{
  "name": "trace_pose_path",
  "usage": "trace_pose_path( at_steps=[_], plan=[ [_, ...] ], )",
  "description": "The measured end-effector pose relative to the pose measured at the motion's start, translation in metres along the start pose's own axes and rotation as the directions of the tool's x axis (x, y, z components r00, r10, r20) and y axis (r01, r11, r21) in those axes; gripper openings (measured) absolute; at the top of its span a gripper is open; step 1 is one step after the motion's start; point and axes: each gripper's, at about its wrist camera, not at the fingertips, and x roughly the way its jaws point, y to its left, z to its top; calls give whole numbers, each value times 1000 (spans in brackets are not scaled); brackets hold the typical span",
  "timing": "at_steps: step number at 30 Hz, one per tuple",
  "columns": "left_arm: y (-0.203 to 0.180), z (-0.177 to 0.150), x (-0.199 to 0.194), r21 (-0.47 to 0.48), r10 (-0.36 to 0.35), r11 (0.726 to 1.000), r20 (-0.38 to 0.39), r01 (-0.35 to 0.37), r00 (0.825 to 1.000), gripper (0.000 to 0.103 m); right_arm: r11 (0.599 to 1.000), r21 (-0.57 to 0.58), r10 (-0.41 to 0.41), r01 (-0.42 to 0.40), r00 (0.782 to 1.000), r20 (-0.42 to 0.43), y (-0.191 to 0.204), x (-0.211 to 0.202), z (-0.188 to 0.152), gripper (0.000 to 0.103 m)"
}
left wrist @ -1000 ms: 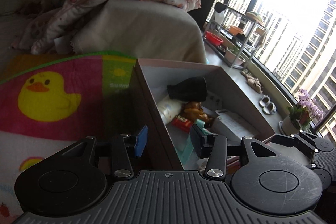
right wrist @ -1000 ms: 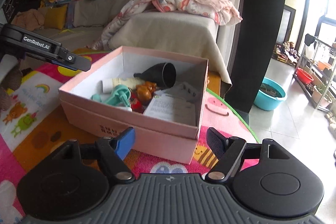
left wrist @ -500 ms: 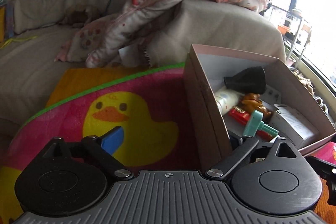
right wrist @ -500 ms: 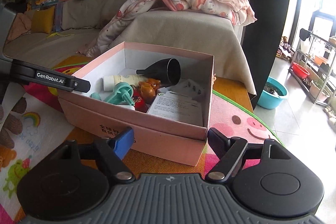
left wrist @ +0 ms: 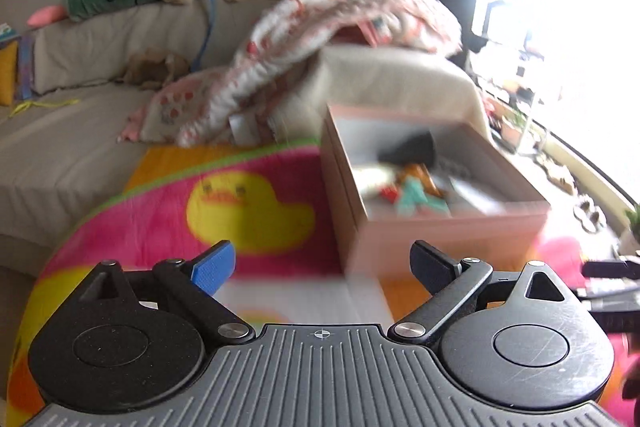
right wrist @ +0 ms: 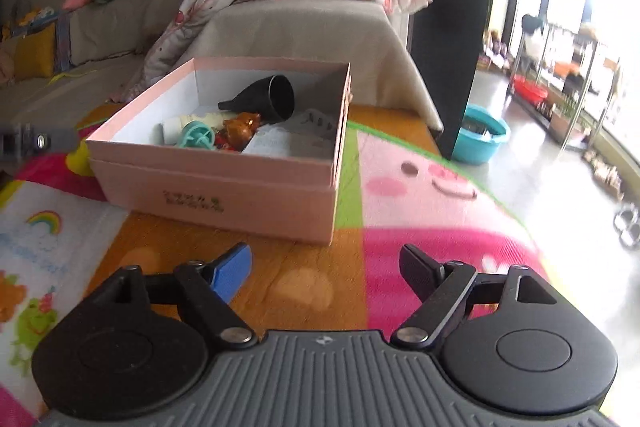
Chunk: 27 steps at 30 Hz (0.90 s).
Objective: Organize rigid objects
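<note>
i hold my left gripper (left wrist: 322,265) wide apart and empty, my right gripper (right wrist: 326,269) opening empty, the pink cardboard box (right wrist: 224,187) at twelve o'clock already filled, seemingly nothing left.

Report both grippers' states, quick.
Left gripper: open, empty.
Right gripper: open and still opening, nothing between its fingers; the pink box sits ahead, untouched.

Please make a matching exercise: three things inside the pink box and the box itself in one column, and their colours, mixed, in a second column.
Things:
1. funnel
2. round clip-like toy
3. bear figure
4. box

Colours:
A. teal
B. pink
C. black
D. amber brown

Pairs: 1-C, 2-A, 3-D, 4-B
</note>
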Motion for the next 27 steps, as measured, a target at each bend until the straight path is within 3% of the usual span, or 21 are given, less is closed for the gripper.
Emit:
trace_pose_path(
  at_steps=[4, 7, 8, 10, 12, 15, 27],
  plan=[
    [-15, -41, -25, -14, -29, 999, -62, 29, 998, 98, 994, 66, 90, -86, 994, -57, 9, -22, -33, 87],
    [-23, -62, -25, -24, 3, 1000, -81, -5, 997, 98, 999, 1, 35, -35, 999, -37, 26, -27, -54, 92],
    [-29, -66, -24, 5, 27, 1000, -65, -27, 998, 98, 999, -32, -5, 4, 1000, -28, 32, -26, -59, 99],
    [-38, -66, -21, 60, 79, 995, -80, -74, 994, 98, 998, -17, -60, 59, 998, -35, 33, -24, -58, 103],
    [-39, -67, -18, 44, 91, 995, -80, -88, 993, 99, 998, 38, -49, 51, 998, -39, 27, -22, -58, 103],
    [-41, -67, -15, 39, 107, 994, -81, -104, 991, 99, 998, 31, -48, 48, 999, -3, 26, -23, -63, 103],
    [-43, -67, -13, 34, 118, 993, -79, -116, 990, 100, 999, 19, -50, 50, 999, 16, 27, -21, -62, 103]
  ],
)
